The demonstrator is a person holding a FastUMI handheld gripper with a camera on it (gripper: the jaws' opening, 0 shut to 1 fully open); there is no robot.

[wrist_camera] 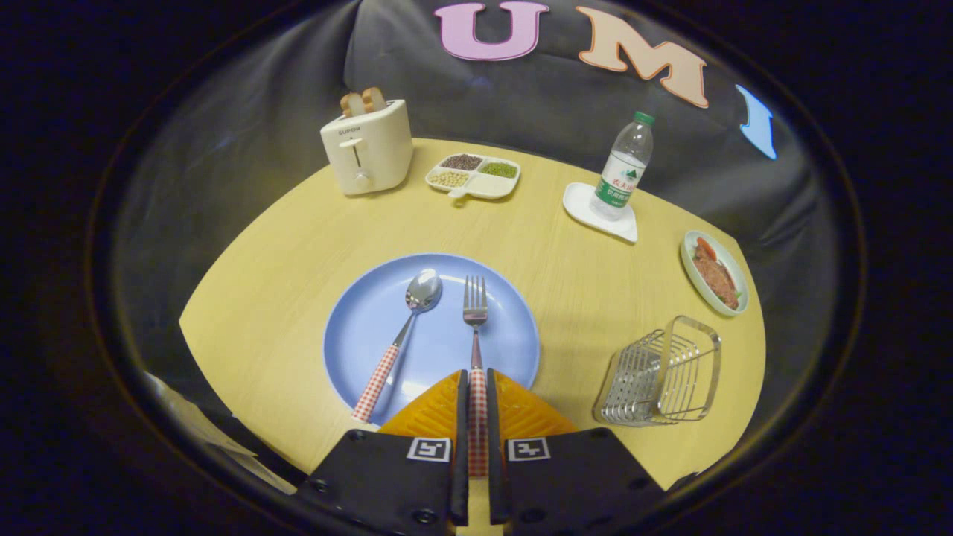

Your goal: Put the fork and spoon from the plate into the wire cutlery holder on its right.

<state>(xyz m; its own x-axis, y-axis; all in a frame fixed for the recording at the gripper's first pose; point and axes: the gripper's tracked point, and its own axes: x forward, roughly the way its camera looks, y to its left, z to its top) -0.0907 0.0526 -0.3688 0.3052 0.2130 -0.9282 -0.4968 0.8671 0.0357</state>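
A round blue plate (357, 327) lies on the yellow table just ahead of the fingers. On it a spoon (406, 327) with a red-checked handle lies at the left, bowl pointing away. Beside it on the right lies a fork (475, 313), tines away, with its red-checked handle running back between my fingers. My gripper (476, 383) is shut on that fork handle, both fingers pressing its sides. The wire cutlery holder (663, 372) stands empty on the table to the right of the plate.
At the far side of the table stand a cream toaster (367, 149) with bread, a divided dish of beans (473, 176), and a water bottle (624, 167) on a white coaster. A small dish of food (713, 274) sits beyond the holder.
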